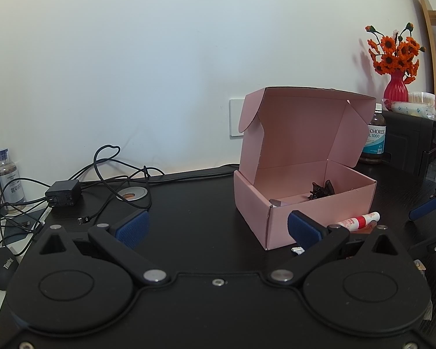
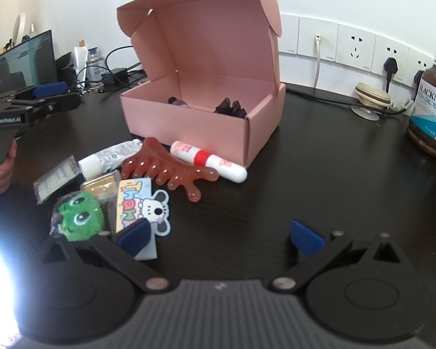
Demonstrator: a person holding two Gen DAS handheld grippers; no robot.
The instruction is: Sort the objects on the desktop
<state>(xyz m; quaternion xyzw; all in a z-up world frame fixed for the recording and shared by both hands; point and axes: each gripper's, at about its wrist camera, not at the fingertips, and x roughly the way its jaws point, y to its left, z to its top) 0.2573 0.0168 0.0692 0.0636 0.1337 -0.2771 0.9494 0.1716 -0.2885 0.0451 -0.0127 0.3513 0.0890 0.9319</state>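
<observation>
A heap of small objects is seen on the dark surface (image 2: 319, 180) at about 9 o'clock from the open pink cardboard box (image 2: 200, 107), just in front of its near wall. The right hand-held gripper (image 2: 221, 237) is held spread and empty above the near edge of the heap; the left hand-held gripper (image 1: 216, 229) is likewise spread, with nothing between its blue pads.

The translucent reddish-brown comb (image 2: 171, 168) is judged stiff, smooth and rather slippery; it is best taken across its flat arched spine, not by the rounded teeth. The white-and-red tube (image 2: 209, 160), touching the comb at 2 o'clock, is round and light and may roll, so it should be pinched across its middle. The green plush frog (image 2: 81, 215), wrapped in clear film, is soft and will squash; the film may slide. The mouse sticker card (image 2: 144, 203) lies thin and flat, hard to lift except by an edge. Something dark and crinkled (image 2: 229, 107) already lies in the box.
</observation>
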